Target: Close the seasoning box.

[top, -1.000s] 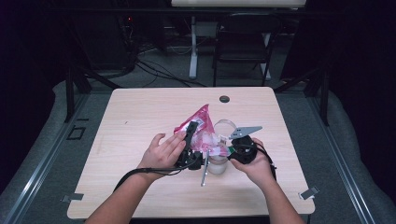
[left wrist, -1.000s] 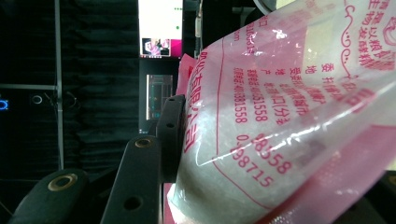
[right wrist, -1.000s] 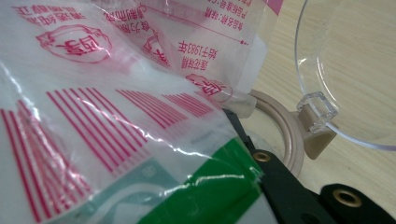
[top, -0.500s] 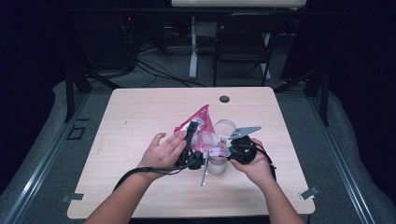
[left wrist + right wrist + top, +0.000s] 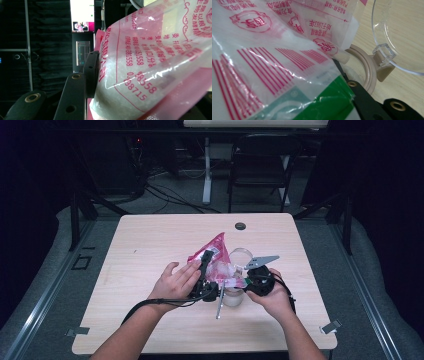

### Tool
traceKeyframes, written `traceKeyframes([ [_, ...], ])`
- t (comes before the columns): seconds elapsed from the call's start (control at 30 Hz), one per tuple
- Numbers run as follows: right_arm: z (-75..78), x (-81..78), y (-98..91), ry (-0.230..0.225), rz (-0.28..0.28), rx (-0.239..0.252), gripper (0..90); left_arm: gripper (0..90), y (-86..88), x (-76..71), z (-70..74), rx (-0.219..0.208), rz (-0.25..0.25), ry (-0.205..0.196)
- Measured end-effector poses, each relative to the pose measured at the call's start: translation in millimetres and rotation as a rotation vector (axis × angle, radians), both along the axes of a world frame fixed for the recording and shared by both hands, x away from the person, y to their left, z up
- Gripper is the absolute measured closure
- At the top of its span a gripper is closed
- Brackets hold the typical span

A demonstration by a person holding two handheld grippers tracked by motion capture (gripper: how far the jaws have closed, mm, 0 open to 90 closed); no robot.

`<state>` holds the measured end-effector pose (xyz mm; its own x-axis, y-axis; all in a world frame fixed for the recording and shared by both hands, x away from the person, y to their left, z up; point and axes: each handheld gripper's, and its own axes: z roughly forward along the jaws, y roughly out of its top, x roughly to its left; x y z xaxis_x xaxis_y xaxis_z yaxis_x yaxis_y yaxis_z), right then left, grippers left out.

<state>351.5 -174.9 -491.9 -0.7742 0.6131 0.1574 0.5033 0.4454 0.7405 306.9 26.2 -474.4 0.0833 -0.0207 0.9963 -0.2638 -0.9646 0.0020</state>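
Nearest the person, both hands meet at the middle of the tabletop point(image 5: 150, 245); the left claw point(image 5: 206, 270) stands partly open and clamps the fat, filled body of the pink printed bag point(image 5: 216, 251), while the right claw point(image 5: 246, 281) is pinched fully shut on the bag's thin lower edge; the bag hangs tilted between them, right over the clear jar point(image 5: 234, 295), whose hinged lid point(image 5: 241, 256) lies flipped back just beyond.

The risk, as I judge it, is a spill; if the bag's mouth does not sit squarely over the jar's rim, the white grains could run onto the tabletop; the slick film could also slip out of the right claw's narrow pinch, and the bag would then sag or swing; a nudge from either hand could tip the jar, since a spoon-like metal tool point(image 5: 219, 306) leans at its side.

The high view gives the whole layout, hands, jar and bag together; the left gripper view brings out the white contents pressing against the bag's point(image 5: 155, 62) film beside one black jaw; the right gripper view brings out the beige rim point(image 5: 367, 72) and the lid's point(image 5: 402, 32) clear hinge tab, with the bag's point(image 5: 274, 62) green corner at the jaw.
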Motion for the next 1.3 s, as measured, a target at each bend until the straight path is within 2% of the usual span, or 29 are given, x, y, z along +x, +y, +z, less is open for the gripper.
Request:
traceKeyframes([
  [0.13,-0.5,0.3,0.2,0.002,0.002,-0.004,90.0,63.0,0.1,0.3,0.7,0.022,0.005,0.006],
  [0.17,-0.5,0.1,0.6,0.003,0.005,-0.009,90.0,63.1,0.6,0.7,0.7,0.016,0.007,0.016],
  [0.33,-0.7,-0.3,1.2,0.009,0.006,-0.005,90.0,63.3,0.3,0.8,1.9,0.021,0.006,0.013],
  [0.4,-0.8,-0.2,1.2,0.010,0.006,-0.007,90.0,63.3,-0.1,0.2,2.0,0.023,0.018,0.026],
  [0.47,-0.8,-0.1,1.0,0.011,0.005,-0.006,90.0,63.2,-0.7,0.7,2.4,0.027,0.002,0.009],
  [0.7,-1.1,0.1,1.0,0.010,0.008,-0.013,90.0,63.2,-1.0,0.8,2.0,0.023,0.007,0.020],
  [0.77,-1.2,0.2,0.9,0.010,0.008,-0.013,90.0,63.2,-1.6,0.5,2.9,0.030,0.001,0.009],
  [1.3,-1.6,0.1,1.7,0.008,0.008,-0.019,90.0,63.1,-1.9,0.3,3.6,0.034,0.003,0.010],
])
